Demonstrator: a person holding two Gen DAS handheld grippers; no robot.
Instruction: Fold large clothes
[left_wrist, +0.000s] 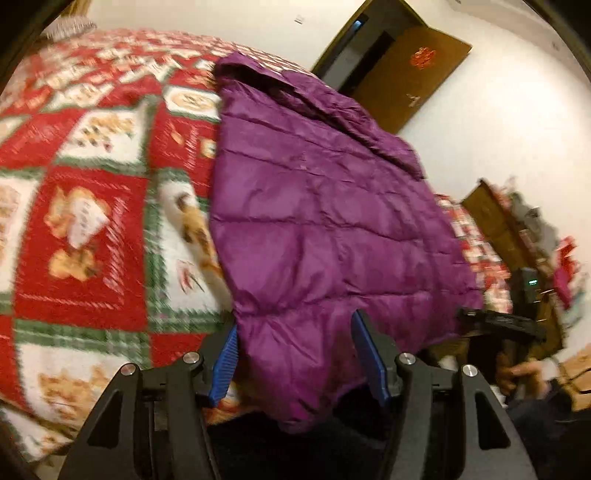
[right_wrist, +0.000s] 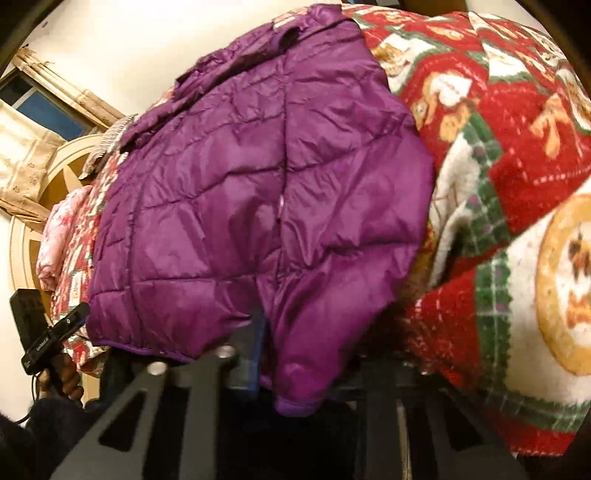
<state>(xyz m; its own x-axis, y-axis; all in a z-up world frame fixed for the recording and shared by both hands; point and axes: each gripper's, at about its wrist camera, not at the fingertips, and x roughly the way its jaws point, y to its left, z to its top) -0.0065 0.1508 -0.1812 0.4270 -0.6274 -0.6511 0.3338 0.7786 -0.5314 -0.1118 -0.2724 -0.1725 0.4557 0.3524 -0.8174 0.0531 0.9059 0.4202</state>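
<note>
My left gripper (left_wrist: 295, 354) gapes wide around the jacket (left_wrist: 325, 221) hem at 6 o'clock. My right gripper's (right_wrist: 295, 373) opening I cannot tell. The jacket looks light, puffy, slippery; I grip hem corners.

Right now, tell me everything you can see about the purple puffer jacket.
The purple puffer jacket is shiny, quilted in stitched panels, and looks like thin padded nylon. It lies spread flat on the red, white and green patterned blanket, with its hem hanging over the bed edge. A darker collar area shows at the far end. The left gripper has its fingers open around the hanging hem; the right gripper is largely hidden under the fabric.
</note>
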